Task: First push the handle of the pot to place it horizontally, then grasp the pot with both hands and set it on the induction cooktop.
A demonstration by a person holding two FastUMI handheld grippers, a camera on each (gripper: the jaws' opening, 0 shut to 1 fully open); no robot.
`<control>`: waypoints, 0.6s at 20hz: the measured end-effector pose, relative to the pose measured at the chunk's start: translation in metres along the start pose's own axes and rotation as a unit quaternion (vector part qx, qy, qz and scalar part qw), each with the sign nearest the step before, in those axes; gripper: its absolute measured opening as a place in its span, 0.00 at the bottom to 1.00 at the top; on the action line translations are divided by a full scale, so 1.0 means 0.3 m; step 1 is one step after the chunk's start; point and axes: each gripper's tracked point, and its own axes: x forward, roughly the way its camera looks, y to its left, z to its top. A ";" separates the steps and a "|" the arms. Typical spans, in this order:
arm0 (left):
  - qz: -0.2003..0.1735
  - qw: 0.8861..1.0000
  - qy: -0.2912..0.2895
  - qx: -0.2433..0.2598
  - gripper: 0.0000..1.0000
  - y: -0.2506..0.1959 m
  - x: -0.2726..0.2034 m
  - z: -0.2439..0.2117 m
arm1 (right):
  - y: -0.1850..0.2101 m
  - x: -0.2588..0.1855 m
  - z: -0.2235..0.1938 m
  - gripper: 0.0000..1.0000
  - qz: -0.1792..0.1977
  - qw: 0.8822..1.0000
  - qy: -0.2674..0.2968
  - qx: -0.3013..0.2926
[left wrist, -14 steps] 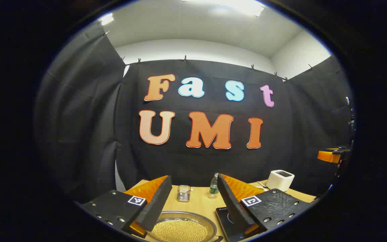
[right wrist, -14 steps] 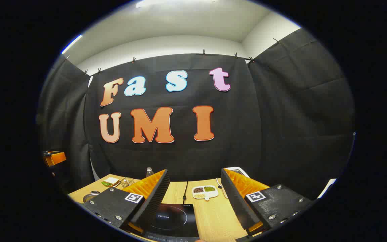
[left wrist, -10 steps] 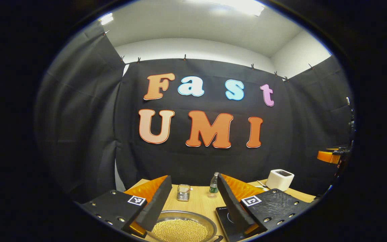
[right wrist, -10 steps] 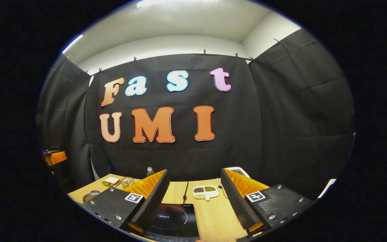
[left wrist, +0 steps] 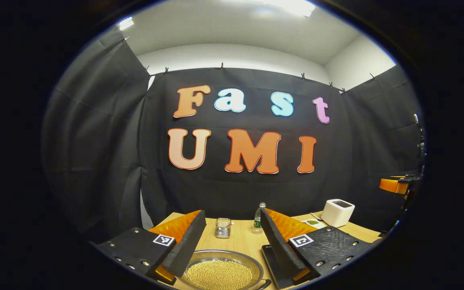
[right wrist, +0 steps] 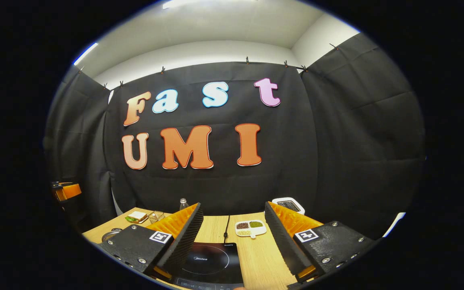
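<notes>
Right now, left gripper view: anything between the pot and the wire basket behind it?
Nothing. In the left gripper view the pot, full of yellow beans, and the wire basket are parted by bare wooden table.

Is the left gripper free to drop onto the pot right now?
Probably yes: the left gripper hangs open right above the pot of yellow beans, nothing between jaws and rim.
</notes>
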 end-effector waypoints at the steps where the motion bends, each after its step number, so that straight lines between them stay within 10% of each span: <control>1: -0.002 1.000 0.000 0.001 0.88 -0.005 -0.003 -0.001 | -0.003 -0.003 -0.003 0.95 0.000 1.000 0.000 0.001; 9: -0.002 1.000 -0.012 0.025 0.82 0.000 -0.017 0.002 | -0.009 0.004 -0.018 0.95 -0.003 1.000 0.005 0.005; 12: 0.001 0.999 -0.008 0.034 0.65 0.018 -0.013 -0.014 | -0.007 0.004 -0.026 0.95 -0.002 1.000 0.011 0.010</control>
